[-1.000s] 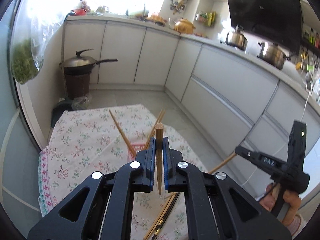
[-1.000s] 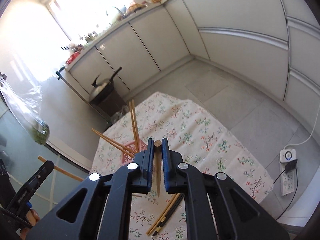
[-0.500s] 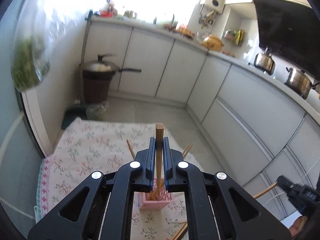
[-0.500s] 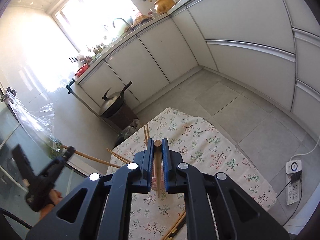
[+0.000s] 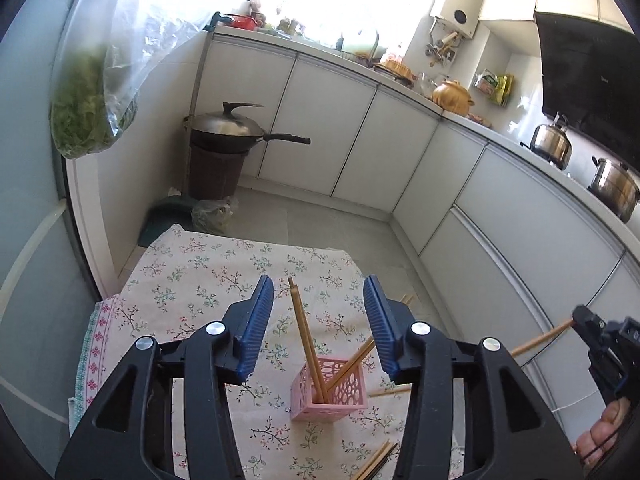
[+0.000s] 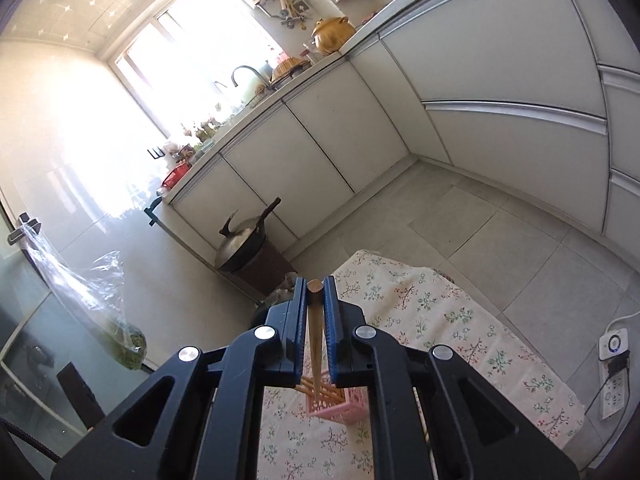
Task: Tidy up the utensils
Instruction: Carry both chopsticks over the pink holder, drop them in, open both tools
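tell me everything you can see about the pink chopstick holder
The pink holder is a small square basket, plastic by the look, with lattice cut-out walls and an open top. It stands upright on the floral tablecloth. Several wooden chopsticks lean in it, tips down. Loose chopsticks lie on the cloth beside it. The open left gripper hovers above without touching it; in the right wrist view it shows below the right gripper.

Chopsticks [image 5: 306,336] in holder [image 5: 332,390] on table [image 5: 192,280]

no readable text, label, brand or number on anything in either view
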`<state>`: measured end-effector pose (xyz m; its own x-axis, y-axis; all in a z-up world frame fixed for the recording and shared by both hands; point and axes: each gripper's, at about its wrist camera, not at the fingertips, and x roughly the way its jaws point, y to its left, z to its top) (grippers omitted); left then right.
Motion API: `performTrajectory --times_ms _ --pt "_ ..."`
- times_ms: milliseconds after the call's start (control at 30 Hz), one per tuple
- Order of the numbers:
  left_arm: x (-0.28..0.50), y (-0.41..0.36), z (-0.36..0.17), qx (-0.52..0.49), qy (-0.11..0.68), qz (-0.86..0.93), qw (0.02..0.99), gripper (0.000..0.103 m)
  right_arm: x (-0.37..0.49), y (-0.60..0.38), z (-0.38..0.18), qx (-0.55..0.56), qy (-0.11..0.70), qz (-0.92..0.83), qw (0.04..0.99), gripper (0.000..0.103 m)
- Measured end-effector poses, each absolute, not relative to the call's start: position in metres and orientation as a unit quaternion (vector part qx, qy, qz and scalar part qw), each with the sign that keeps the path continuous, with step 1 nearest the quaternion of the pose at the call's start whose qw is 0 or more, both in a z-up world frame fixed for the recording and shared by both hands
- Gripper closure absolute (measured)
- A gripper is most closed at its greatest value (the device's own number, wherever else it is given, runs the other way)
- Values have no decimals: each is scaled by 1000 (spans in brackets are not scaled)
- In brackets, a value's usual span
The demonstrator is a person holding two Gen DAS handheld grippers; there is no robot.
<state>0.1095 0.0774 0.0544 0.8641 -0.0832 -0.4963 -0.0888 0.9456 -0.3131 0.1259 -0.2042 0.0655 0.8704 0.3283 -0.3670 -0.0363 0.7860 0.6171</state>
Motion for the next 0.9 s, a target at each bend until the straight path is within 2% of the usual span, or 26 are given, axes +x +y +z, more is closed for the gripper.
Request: performTrajectory --times_ms 300,467,567,600,633,700,900 --pt "120 70 49 -143 273 -5 951 58 173 -173 28 296 275 83 911 94" --pt "116 73 53 -149 264 -3 953 55 171 -167 27 287 278 83 913 89" --pt "109 68 57 -144 256 0 956 48 160 -164 34 254 269 77 926 88" --pt "107 65 58 -140 252 1 958 43 156 -162 36 238 267 73 931 84" --pt "104 60 59 -133 247 4 960 39 151 -158 37 220 264 69 937 75" --pt "96 53 60 -118 234 14 965 30 145 -154 38 198 259 64 943 69" --pt "81 51 65 -111 218 32 969 23 150 -156 27 207 280 74 934 69"
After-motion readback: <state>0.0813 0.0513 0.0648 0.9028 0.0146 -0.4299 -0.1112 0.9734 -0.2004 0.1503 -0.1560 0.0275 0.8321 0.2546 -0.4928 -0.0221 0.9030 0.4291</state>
